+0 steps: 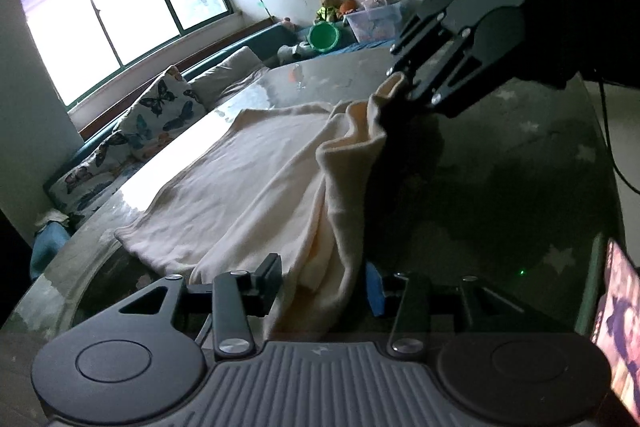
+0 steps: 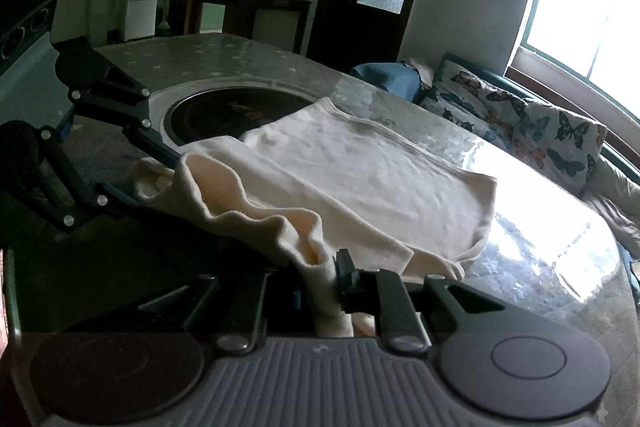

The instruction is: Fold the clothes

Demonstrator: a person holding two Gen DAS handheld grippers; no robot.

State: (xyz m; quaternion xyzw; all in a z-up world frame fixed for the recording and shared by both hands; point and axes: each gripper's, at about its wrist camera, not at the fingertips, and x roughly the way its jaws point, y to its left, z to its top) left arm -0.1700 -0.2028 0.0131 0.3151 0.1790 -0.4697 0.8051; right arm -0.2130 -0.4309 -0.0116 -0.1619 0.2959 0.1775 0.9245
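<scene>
A cream garment [image 1: 248,179] [image 2: 360,167] lies spread on the glass-topped table [image 1: 500,187] [image 2: 540,247], with its near edge lifted into a rumpled ridge. My left gripper [image 1: 322,287] [image 2: 156,183] stands open at one end of that ridge. A bunch of the fabric hangs loosely between its fingers. My right gripper [image 2: 320,287] [image 1: 404,83] is shut on the other end of the raised edge, pinching a narrow fold. The two grippers face each other across the lifted edge, and the rest of the garment lies flat beyond them.
A dark round plate [image 2: 236,111] is set into the table's middle, just behind the garment. A sofa with butterfly cushions [image 1: 152,111] [image 2: 540,131] runs along the window side. A lit screen [image 1: 618,327] stands at the table's near edge. Toys and a green bowl [image 1: 323,37] sit far off.
</scene>
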